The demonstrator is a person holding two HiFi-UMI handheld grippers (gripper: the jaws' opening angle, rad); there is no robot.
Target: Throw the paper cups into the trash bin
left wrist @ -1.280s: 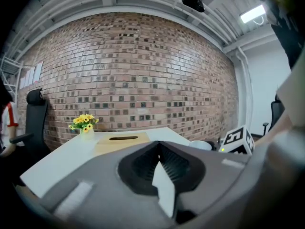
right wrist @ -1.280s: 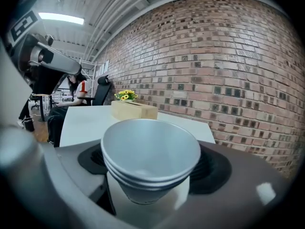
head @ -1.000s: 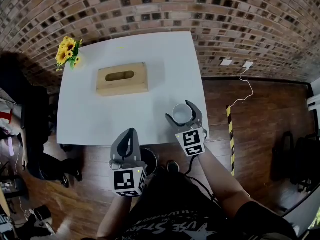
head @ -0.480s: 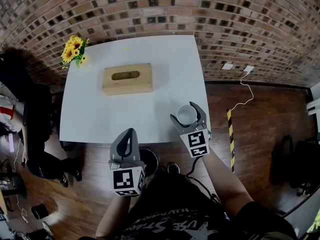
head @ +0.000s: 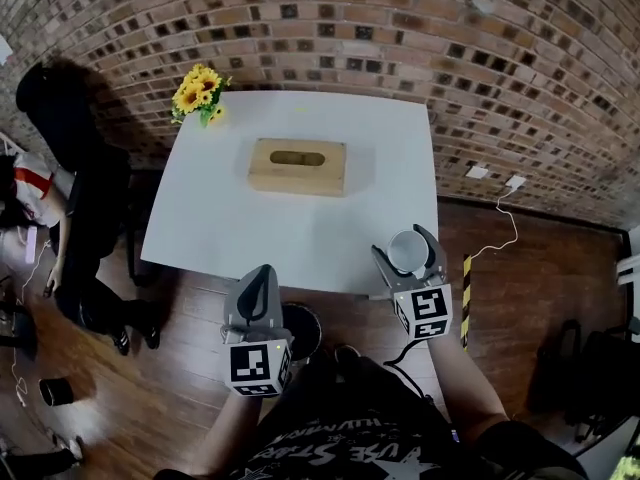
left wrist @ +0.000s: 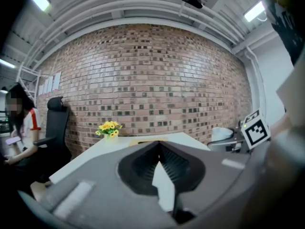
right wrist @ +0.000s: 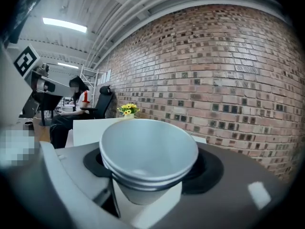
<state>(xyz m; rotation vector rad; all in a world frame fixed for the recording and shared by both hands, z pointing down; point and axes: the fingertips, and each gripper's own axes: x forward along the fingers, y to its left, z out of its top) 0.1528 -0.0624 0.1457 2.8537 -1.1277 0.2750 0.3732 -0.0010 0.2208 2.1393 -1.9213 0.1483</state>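
White square table [head: 300, 223]: tan wooden tissue box [head: 298, 166] near its middle, yellow sunflower bunch [head: 198, 90] at the far left corner. Round black trash bin [head: 301, 329] sits on the floor just off the near edge. Your left gripper [head: 260, 274] is closed on nothing. Your right gripper [head: 404, 248] holds nested white paper cups [right wrist: 148, 154] upright over the near right corner.

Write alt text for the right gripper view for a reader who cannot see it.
The right tongs grip a nested stack of white paper cups, open end toward the camera, filling the centre. Behind are a white table, yellow sunflowers and a brick wall; a person sits at the left.
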